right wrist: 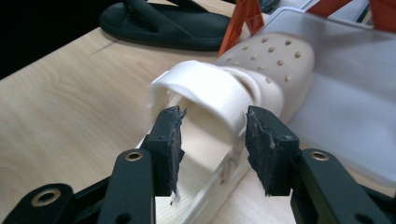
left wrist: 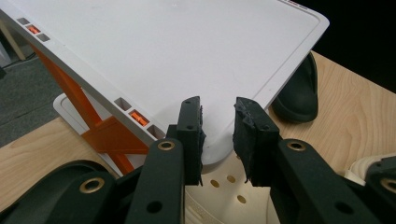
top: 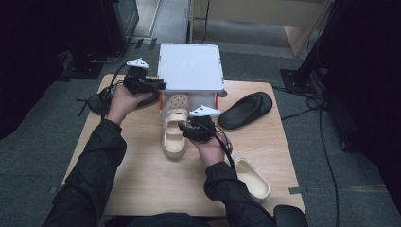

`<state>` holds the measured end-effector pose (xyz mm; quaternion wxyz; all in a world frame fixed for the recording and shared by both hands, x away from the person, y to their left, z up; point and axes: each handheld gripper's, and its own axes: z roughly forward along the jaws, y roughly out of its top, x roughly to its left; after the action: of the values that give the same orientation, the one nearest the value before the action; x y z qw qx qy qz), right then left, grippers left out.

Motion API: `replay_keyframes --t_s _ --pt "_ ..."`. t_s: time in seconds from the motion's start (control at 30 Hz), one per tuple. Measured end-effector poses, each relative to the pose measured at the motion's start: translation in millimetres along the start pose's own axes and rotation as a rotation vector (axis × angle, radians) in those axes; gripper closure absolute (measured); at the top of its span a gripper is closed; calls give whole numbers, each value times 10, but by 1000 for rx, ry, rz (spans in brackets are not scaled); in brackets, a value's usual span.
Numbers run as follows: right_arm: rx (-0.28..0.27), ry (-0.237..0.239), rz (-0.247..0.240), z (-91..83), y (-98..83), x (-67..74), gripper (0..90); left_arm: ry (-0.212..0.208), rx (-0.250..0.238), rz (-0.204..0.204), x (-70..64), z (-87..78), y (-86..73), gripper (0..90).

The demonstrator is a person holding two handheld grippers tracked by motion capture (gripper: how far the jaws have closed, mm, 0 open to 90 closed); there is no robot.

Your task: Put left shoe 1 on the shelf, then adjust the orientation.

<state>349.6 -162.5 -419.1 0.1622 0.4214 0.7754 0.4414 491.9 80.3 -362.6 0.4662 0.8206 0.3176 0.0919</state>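
Cream clog [right wrist: 243, 88] lies just ahead of right gripper [right wrist: 212, 140], toe on the rack's lower shelf [right wrist: 345, 102]. Looks light, rubbery, a bit slick; best grabbed at heel strap [right wrist: 205, 88] or side wall. Right gripper approx half open, holding nothing, hand low & level. Left gripper [left wrist: 217, 135] w/ jaws set at the white top shelf [left wrist: 163, 51] edge; grip unclear.

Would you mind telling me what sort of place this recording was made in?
Probably a lab or office workspace: a small wooden table on grey carpet, with cables trailing across the floor beside dark equipment stands.
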Motion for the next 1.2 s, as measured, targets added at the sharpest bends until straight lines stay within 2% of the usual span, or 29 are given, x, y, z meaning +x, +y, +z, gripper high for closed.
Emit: replay_keyframes --t_s 0.17,0.43,0.47,0.67,0.87,1.2 --pt "-12 36 10 -86 -38 58 602 -1 -3 -1 3 0 -5 725" --pt "20 98 -42 -147 -209 261 652 4 1 3 -1 -2 -2 728" --pt "33 115 -52 -157 -272 324 658 4 -2 0 -2 -1 -3 728" --pt "44 144 -63 -166 -408 429 666 5 -2 0 -2 -2 -4 728" --pt "49 187 -97 -146 -582 550 697 6 1 1 -3 -3 -2 729" --pt "103 200 -111 -46 -711 658 731 11 6 6 -12 -5 2 734"
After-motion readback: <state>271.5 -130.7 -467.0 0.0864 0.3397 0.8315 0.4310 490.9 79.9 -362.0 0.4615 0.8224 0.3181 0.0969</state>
